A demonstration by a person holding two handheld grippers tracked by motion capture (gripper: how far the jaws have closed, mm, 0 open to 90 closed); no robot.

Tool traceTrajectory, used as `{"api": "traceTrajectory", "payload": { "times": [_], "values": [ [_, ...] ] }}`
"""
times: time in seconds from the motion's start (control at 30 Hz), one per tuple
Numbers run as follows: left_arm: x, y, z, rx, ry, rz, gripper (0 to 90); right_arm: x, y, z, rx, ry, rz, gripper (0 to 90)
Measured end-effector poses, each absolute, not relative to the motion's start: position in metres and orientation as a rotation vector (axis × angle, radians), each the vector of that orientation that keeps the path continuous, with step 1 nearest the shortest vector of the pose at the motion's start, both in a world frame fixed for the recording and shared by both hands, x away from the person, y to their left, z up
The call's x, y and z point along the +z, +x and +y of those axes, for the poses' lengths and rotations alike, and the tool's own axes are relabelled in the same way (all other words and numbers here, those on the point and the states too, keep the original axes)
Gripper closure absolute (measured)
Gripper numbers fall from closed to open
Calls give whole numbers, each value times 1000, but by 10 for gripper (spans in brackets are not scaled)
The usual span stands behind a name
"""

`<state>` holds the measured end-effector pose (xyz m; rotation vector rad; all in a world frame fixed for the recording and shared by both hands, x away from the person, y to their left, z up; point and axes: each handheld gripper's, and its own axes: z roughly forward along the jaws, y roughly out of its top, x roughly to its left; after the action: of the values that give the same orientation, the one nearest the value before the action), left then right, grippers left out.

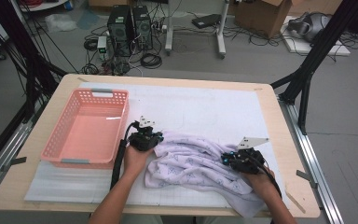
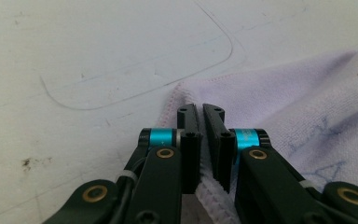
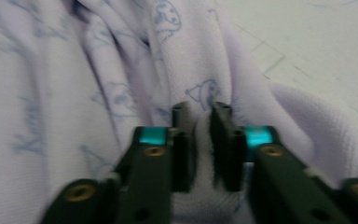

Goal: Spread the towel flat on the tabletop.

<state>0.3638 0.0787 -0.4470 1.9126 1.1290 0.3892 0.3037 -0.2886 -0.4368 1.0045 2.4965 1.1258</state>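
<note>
On the white mat covering the wooden table there's a crumpled lilac towel with a faint blue print, lying right of centre toward the person's edge, one corner drooping over the front edge. From above you just get two hands buried in the fabric, so you can't really judge the grips from there.

Close-up views fill that in. Left gripper sits at the towel's upper left edge, beside the basket, and its own camera shows the jaws pressed nearly together with the stitched hem of the towel pinched between them. That view also shows bare mat beyond, with a curved pencil-like outline drawn on it, which is barely visible from the high camera.

Right gripper is over on the towel's right side, and its view is blurry, but a fold of the cloth bulges up between the jaws, which stand a bit apart around it, pads against the fabric. So it's clamped on a thick bunch rather than an edge.

Around it: an empty pink plastic basket stands on the mat just left of the left hand, touching nothing I can see. Behind the table the floor has two black computer towers, tangled cables and a cardboard box.
</note>
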Motion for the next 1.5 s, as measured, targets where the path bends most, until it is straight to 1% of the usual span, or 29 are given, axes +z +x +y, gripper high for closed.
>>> {"api": "traceTrajectory", "payload": {
  "times": [0.03, 0.07, 0.2, 0.23, 0.3, 0.33, 0.4, 0.43, 0.53, 0.57, 0.6, 0.63, 0.7, 0.73, 0.8, 0.9, 1.03, 1.17, 1.37, 1.4, 1.43, 1.47, 1.5],
  "values": [
    [-447, 364, 79, 394, 1914, 1124, 850, -435, 304, -290, 1155, 1014, 2510, 677],
    [-447, 363, 79, 393, 1913, 1125, 849, -432, 306, -292, 1185, 1025, 2515, 646],
    [-447, 364, 77, 389, 1904, 1123, 849, -411, 314, -302, 1214, 1034, 2407, 637],
    [-447, 363, 76, 388, 1906, 1122, 849, -406, 318, -306, 1206, 1041, 2371, 653],
    [-448, 364, 77, 381, 1909, 1115, 848, -399, 326, -313, 1157, 1086, 2287, 727],
    [-448, 364, 76, 377, 1906, 1116, 848, -398, 333, -318, 1128, 1123, 2254, 747],
    [-448, 364, 77, 375, 1907, 1111, 848, -401, 343, -322, 1099, 1175, 2267, 747],
    [-448, 364, 77, 371, 1907, 1107, 848, -407, 350, -322, 1064, 1204, 2297, 733],
    [-448, 364, 77, 359, 1917, 1104, 848, -423, 364, -317, 1057, 1229, 2413, 646],
    [-449, 364, 77, 351, 1919, 1102, 849, -428, 367, -314, 1051, 1236, 2457, 639],
    [-450, 364, 77, 344, 1931, 1096, 850, -431, 368, -311, 1023, 1236, 2484, 650],
    [-450, 364, 77, 343, 1936, 1091, 852, -435, 370, -308, 1010, 1229, 2514, 700],
    [-448, 364, 78, 345, 1925, 1093, 854, -435, 370, -304, 1013, 1183, 2534, 835],
    [-447, 365, 78, 362, 1920, 1090, 856, -434, 369, -302, 992, 1145, 2549, 852],
    [-441, 367, 81, 396, 1904, 1089, 857, -427, 370, -299, 888, 1043, 2524, 863],
    [-428, 374, 84, 463, 1858, 1097, 857, -414, 373, -308, 919, 1028, 2326, 865],
    [-419, 392, 86, 508, 1795, 1144, 857, -403, 383, -322, 945, 1076, 2112, 864],
    [-416, 412, 78, 530, 1761, 1151, 857, -404, 404, -330, 959, 1129, 2021, 864],
    [-410, 447, 69, 567, 1763, 1169, 847, -404, 446, -335, 992, 1178, 1917, 863],
    [-411, 452, 68, 566, 1765, 1183, 819, -405, 453, -335, 998, 1198, 1916, 858],
    [-415, 456, 67, 569, 1770, 1222, 717, -407, 459, -334, 993, 1217, 1926, 837],
    [-417, 457, 68, 548, 1778, 1247, 594, -411, 464, -333, 970, 1248, 1945, 772],
    [-420, 458, 69, 516, 1790, 1266, 543, -412, 465, -332, 953, 1264, 1950, 713]
  ]
}}
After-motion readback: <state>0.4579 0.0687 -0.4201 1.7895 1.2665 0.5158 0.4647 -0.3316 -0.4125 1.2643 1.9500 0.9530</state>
